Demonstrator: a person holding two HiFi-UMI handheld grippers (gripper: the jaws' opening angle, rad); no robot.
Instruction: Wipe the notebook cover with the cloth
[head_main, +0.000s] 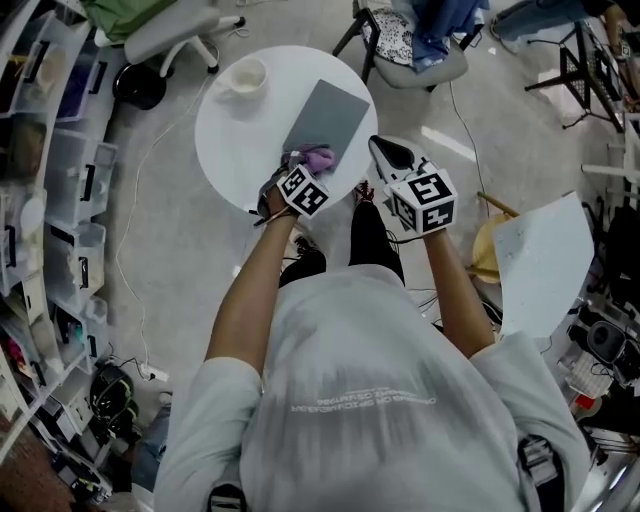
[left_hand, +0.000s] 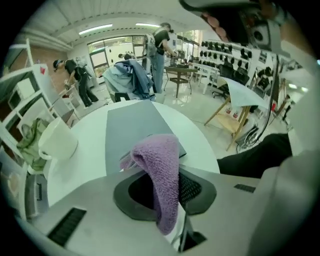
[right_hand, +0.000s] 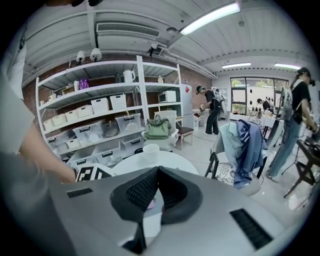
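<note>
A grey notebook (head_main: 330, 115) lies flat on the round white table (head_main: 225, 130). My left gripper (head_main: 305, 165) is shut on a purple cloth (head_main: 315, 158) at the notebook's near edge. In the left gripper view the cloth (left_hand: 161, 170) drapes out of the jaws, just in front of the notebook (left_hand: 132, 130); whether it touches the cover I cannot tell. My right gripper (head_main: 387, 152) hovers at the table's right edge, beside the notebook, shut with nothing in it. In the right gripper view its jaws (right_hand: 156, 172) meet at the tip.
A white cup (head_main: 246, 76) stands at the table's far left, also seen as the cup (left_hand: 57, 140) left of the notebook. Shelves with bins (head_main: 50, 180) line the left. A chair with clothes (head_main: 425, 45) stands behind the table. A white panel (head_main: 545, 260) leans at the right.
</note>
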